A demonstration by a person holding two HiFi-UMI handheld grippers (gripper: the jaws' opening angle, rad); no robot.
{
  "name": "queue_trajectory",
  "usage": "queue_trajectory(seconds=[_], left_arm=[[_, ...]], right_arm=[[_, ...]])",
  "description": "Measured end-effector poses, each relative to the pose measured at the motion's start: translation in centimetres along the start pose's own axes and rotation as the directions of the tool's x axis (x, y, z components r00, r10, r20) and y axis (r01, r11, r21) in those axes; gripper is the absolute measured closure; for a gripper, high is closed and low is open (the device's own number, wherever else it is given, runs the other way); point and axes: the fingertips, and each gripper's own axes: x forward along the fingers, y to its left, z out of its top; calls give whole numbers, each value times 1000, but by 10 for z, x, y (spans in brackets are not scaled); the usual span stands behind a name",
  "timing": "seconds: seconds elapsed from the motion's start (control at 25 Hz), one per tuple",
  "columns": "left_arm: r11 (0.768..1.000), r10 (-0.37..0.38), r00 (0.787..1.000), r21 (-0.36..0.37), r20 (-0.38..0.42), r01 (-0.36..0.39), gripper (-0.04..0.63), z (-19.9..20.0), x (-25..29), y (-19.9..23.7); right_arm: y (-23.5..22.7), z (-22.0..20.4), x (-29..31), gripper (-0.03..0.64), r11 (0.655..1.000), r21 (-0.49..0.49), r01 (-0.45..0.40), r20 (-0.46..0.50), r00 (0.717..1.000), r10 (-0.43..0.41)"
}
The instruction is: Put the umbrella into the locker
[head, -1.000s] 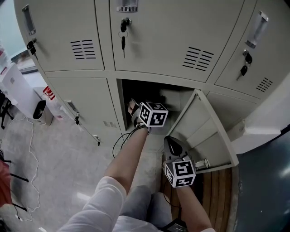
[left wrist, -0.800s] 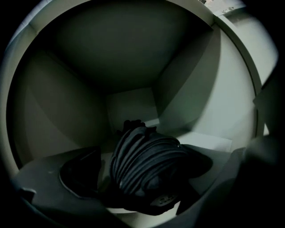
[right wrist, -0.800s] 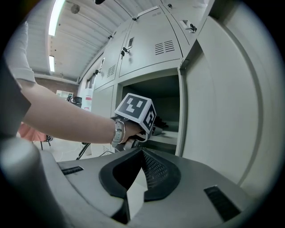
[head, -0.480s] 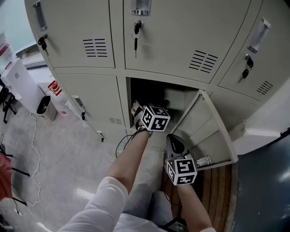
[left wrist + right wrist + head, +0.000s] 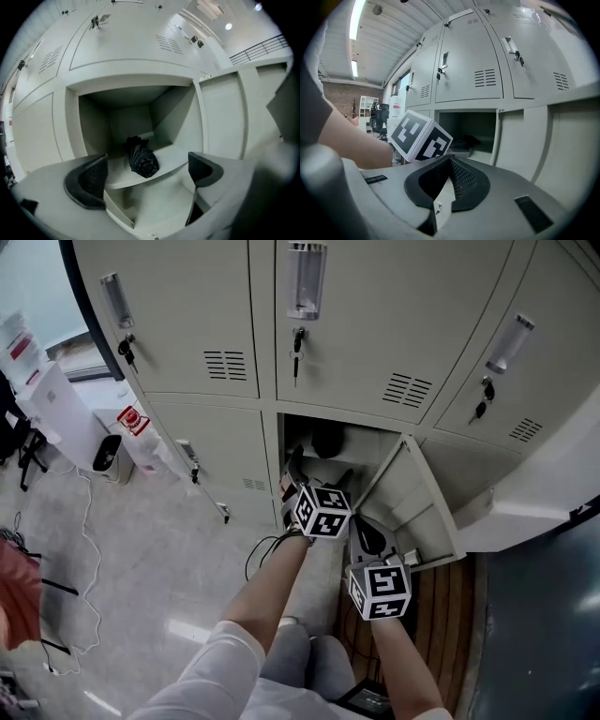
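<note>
A: While one folded umbrella lies on the shelf inside the one open locker, tools?
B: Two, both before the opening. Left tool: jaws apart, empty. Right tool: jaws together, empty.

1. Your head camera looks steeply down from high up at the open locker.
2. The camera on your left gripper faces straight into that locker, close up.
3. The camera on your right gripper sees the same locker from farther back.
</note>
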Motion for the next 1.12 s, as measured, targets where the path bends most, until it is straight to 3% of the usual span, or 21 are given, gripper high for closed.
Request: queue_trajectory(seconds=[0.24,0.4,0.72,0.96,1.12], left_arm=[[1000,-6,1000,-14,8,6,63,33,-46,1],[998,-18,1000,-62,16,19,63,57,-79,-1],[991,-39,995,-125,94,51,74,112,-141,5],[984,-127,977,-104,172,146,81,145,-184,-5],[983,-142,966,-85,214,164,91,165,-206,-7]], right_arm=[[5,41,-26,603,1000,-3,0,-3,1000,0],[6,71,-40,603,999,-33,-10,-5,1000,10],[6,116,-68,603,997,-73,-16,7,1000,17],[10,152,-87,603,998,-61,-4,84,996,9],[16,169,-98,603,998,-62,-9,129,992,16]])
